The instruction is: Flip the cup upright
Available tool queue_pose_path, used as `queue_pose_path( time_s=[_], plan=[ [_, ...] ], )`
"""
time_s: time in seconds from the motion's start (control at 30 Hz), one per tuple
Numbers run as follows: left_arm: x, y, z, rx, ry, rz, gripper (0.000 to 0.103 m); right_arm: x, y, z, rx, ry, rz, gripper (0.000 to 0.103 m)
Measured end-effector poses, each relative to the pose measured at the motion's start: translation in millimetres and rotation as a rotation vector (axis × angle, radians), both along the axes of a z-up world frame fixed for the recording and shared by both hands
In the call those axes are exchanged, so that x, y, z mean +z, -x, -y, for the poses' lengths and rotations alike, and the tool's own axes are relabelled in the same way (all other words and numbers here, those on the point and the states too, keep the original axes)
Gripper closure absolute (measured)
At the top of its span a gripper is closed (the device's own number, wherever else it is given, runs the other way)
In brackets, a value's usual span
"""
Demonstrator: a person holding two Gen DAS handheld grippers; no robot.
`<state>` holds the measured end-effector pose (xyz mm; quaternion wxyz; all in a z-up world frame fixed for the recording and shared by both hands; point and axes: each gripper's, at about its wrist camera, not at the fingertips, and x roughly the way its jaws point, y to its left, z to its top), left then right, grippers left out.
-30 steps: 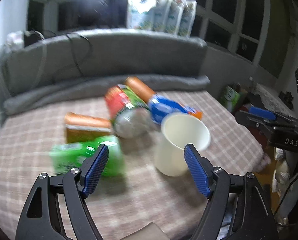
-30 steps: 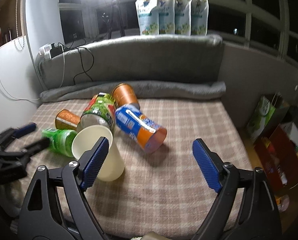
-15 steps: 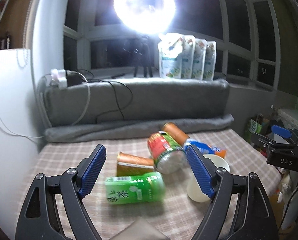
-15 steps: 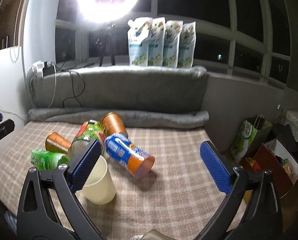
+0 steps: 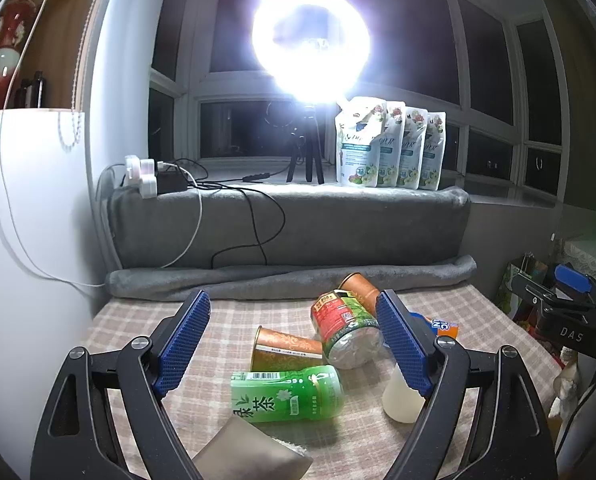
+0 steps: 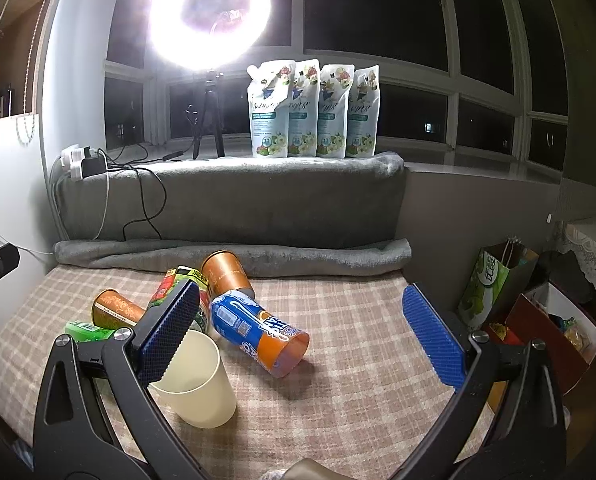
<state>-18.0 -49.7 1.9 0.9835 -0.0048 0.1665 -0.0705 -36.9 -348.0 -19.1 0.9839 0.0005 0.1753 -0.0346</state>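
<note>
A cream plastic cup stands upright, mouth up, on the checked cloth, just behind my right gripper's left finger. In the left wrist view the cup is partly hidden behind the right finger. My left gripper is open and empty, held back above the near edge. My right gripper is open and empty, right of the cup.
Several cans and cups lie on their sides: a green tea can, a copper cup, a red-green can, a blue-orange can. A grey cushion backs the surface. Bags stand at right.
Both grippers have pulled back and risen away from the cup. The cup stands where it was, free of both grippers.
</note>
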Motion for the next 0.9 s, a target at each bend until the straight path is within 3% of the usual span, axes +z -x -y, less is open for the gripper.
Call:
queue_pose_path(
  time_s=[0.9],
  plan=[
    [1.1, 1.5, -0.5, -0.009, 0.012, -0.004, 0.018, 0.6, 0.0, -0.6, 0.002, 0.000, -0.002, 0.000]
  ],
)
